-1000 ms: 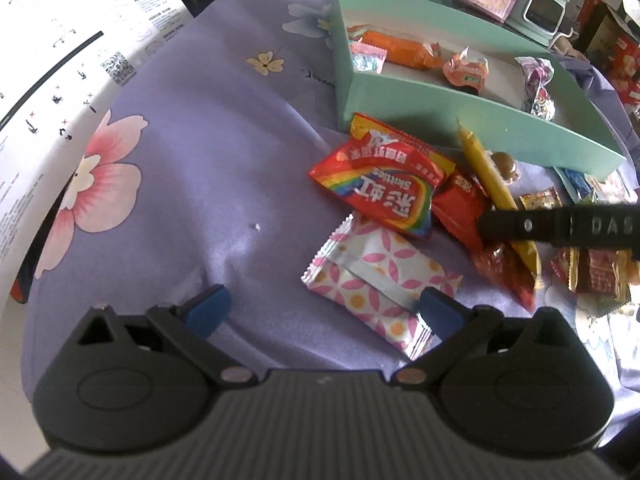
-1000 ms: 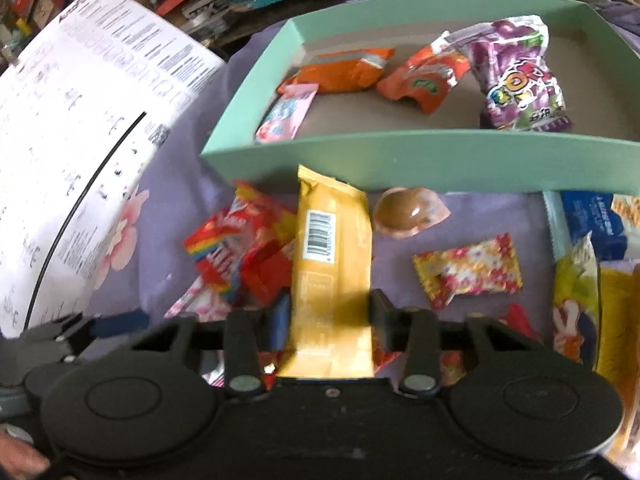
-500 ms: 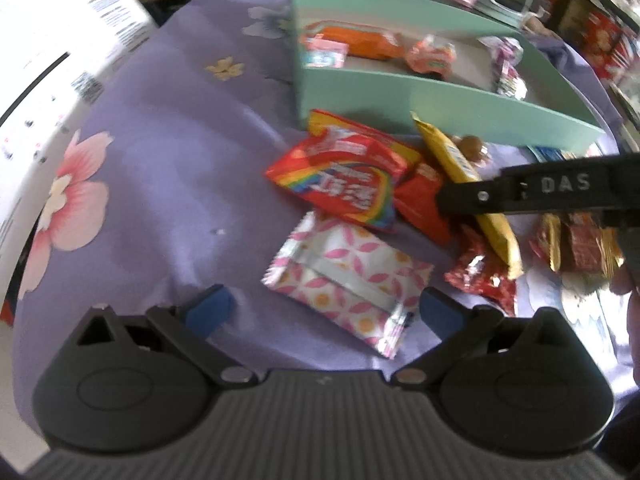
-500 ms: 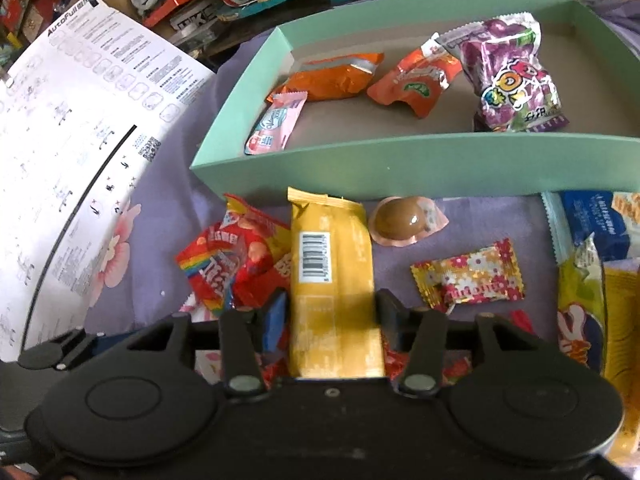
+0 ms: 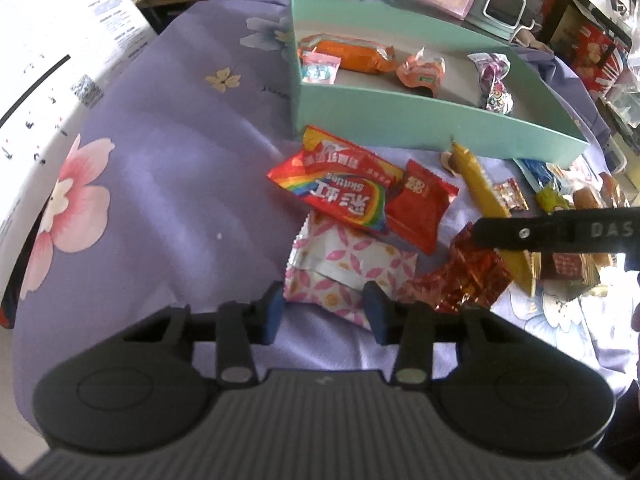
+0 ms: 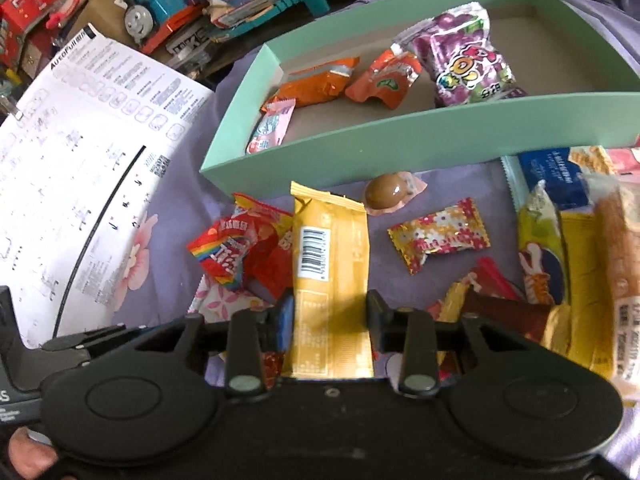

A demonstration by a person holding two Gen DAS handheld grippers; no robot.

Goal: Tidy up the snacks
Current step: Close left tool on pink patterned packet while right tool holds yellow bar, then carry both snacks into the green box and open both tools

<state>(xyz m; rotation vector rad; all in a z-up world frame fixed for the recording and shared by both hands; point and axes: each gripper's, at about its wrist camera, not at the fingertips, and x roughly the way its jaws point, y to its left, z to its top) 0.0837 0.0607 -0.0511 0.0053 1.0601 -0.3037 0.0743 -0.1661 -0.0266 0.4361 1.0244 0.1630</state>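
Snacks crowd the cloth below the green box's (image 6: 420, 148) near wall; right gripper (image 6: 331, 316) clamps the yellow bar (image 6: 330, 256), left gripper (image 5: 325, 312) pinches the pink-flowered packet (image 5: 348, 268).

The left gripper (image 5: 325, 312) has its blue pads on either side of the pink flower-print packet (image 5: 348, 268), right on the purple floral cloth (image 5: 160, 160). A red Skittles bag (image 5: 340, 188) overlaps the packet's far end. Behind sits the mint-green box (image 5: 400, 116) with an orange snack (image 5: 352, 54) inside. The right gripper (image 5: 560, 230) pokes in from the right over a yellow bar (image 5: 486, 200).
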